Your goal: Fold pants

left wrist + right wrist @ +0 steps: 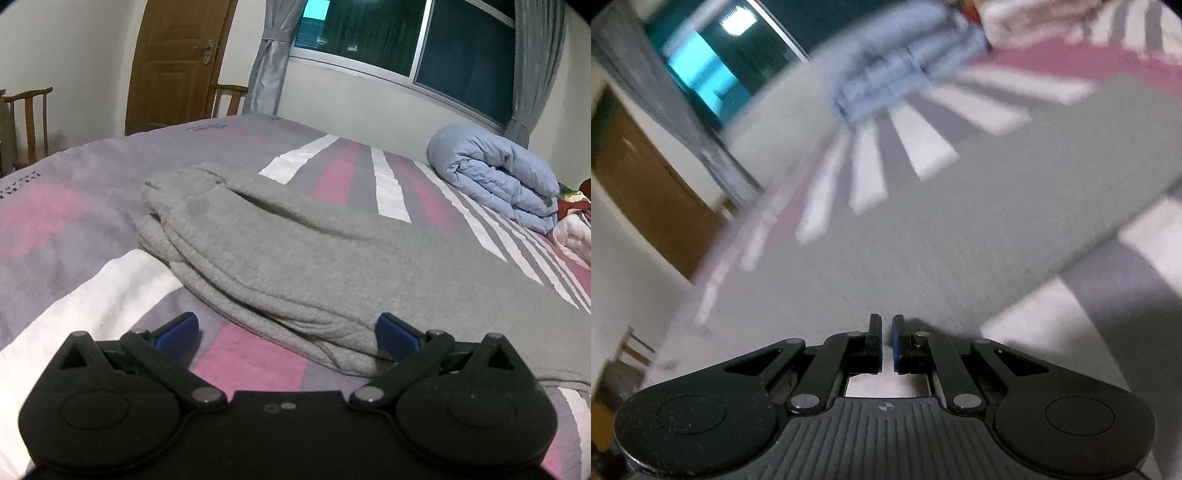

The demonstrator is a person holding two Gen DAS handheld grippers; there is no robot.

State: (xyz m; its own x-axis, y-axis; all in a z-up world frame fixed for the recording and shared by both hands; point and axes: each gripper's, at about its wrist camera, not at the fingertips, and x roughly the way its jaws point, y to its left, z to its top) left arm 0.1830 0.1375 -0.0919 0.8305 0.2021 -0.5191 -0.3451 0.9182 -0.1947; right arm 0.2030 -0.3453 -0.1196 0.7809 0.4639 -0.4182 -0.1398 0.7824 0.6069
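Note:
Grey pants (295, 258) lie lengthwise on the striped bed, doubled over, with the bunched end at the far left. My left gripper (288, 328) hovers low over their near edge, jaws wide open; one blue pad is above the sheet, the other above the grey cloth. The right wrist view is tilted and blurred. There the grey pants (942, 229) fill the middle and run right up to my right gripper (886, 332), whose fingers are pressed together on a thin edge of the cloth.
The bed has a sheet (74, 229) striped purple, pink and white. A rolled blue quilt (495, 177) lies at the far right by the window. Wooden chairs (33, 122) and a brown door (173, 59) stand beyond the bed's far side.

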